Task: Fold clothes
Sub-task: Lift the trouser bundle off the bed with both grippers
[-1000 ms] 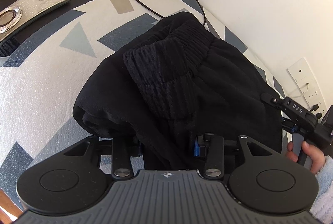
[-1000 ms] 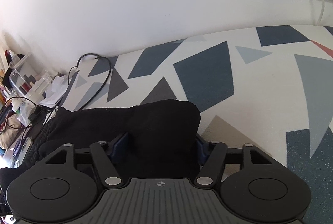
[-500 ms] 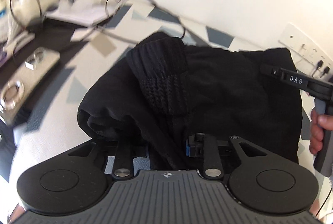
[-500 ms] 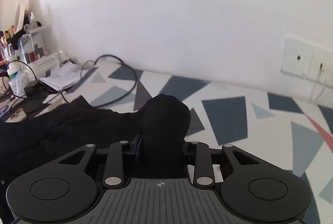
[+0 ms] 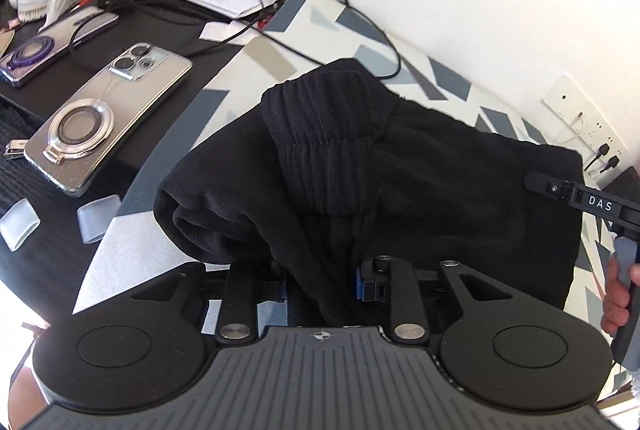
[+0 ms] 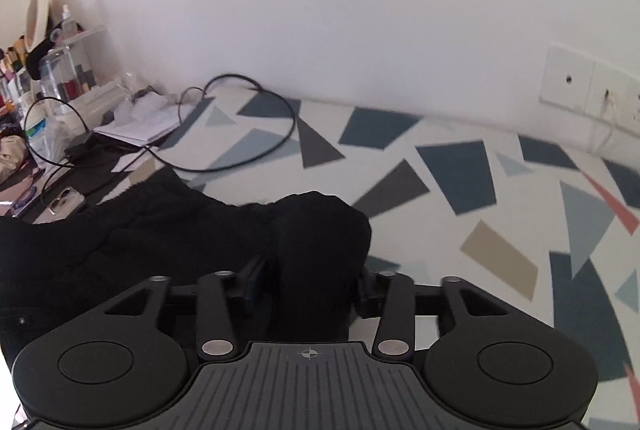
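- Left gripper (image 5: pixel 322 284): fingers pinch a fold of the black garment (image 5: pixel 440 182).
- Right gripper (image 6: pixel 310 288): jaws opening, a bunch of garment (image 6: pixel 320 230) between them; the pads look just clear of it.
- The garment lies heaped on the patterned cloth (image 5: pixel 132 254), ribbed waistband (image 5: pixel 328 142) on top.
- Left of it, a phone (image 5: pixel 108 118) on the dark desk (image 5: pixel 52 262).
- Farther off, a cable (image 6: pixel 256 134) and the white wall (image 6: pixel 320 10).

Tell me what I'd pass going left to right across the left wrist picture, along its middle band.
Silver phone with a ring holder → black ribbed-cuff garment → the other hand-held gripper, marked DAS.
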### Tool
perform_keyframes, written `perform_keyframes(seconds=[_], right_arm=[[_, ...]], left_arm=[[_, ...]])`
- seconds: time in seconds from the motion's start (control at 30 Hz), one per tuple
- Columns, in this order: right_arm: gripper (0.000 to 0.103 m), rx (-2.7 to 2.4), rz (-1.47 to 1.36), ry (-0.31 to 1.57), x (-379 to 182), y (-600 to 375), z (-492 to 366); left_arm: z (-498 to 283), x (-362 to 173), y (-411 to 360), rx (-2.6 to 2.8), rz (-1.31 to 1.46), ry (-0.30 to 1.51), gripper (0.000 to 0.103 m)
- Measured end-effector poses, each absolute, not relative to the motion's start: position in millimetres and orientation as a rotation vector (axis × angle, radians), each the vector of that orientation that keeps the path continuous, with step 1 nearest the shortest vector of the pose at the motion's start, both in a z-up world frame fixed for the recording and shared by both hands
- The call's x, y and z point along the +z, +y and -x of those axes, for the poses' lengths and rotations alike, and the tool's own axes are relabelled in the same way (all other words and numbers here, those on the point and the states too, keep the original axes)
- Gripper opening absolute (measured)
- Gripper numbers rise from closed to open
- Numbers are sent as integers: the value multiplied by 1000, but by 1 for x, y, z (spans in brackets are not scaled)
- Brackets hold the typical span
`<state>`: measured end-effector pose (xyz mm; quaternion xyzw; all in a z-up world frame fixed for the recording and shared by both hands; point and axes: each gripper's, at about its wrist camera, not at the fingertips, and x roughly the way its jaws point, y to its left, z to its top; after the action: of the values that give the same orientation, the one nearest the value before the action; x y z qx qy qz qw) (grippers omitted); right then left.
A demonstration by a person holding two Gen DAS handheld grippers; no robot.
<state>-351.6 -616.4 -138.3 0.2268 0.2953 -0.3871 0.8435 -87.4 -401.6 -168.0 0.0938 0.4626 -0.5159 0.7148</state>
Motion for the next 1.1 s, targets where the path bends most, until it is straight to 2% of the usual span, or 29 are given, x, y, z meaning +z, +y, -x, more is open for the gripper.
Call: perform_keyframes(seconds=[0.03,0.07,0.1,0.27,0.6,0.73,0.77,0.8,0.83,0.87,0.9,1.1], right_arm=[[83,-821,-509,623,-145,-619,354],[99,-826,-534,622,-150,-621,357],[102,-833,-552,618,-154,-622,359],[102,-788,-684,646,-180,-635,361],[102,-800,-716,616,-196,-651,343],[102,-819,-678,669,-195,-649,332],[92,-814,-672,675,-193,-647,329],[72,-799,-681,664,-192,-645,328],[63,-787,-704,652,-190,-644,328],[49,-777,-741,640,-189,-643,328],[42,-775,-771,627,-188,-641,329],[32,-874,-733,572,-172,-615,324]], left_arm=[[84,-170,-401,-1143,-213,1031,28],[83,-172,-402,-1148,-220,1033,29],[82,-173,-402,-1152,-228,1034,29],[82,-181,-401,-1172,-273,1027,30],[76,-187,-402,-1197,-273,1061,33],[74,-188,-402,-1203,-260,1074,33],[74,-188,-403,-1205,-259,1076,33],[74,-187,-403,-1207,-261,1073,33],[74,-186,-403,-1211,-265,1069,33],[74,-186,-403,-1215,-267,1065,32],[74,-186,-403,-1220,-269,1062,32],[73,-176,-410,-1247,-349,1027,29]])
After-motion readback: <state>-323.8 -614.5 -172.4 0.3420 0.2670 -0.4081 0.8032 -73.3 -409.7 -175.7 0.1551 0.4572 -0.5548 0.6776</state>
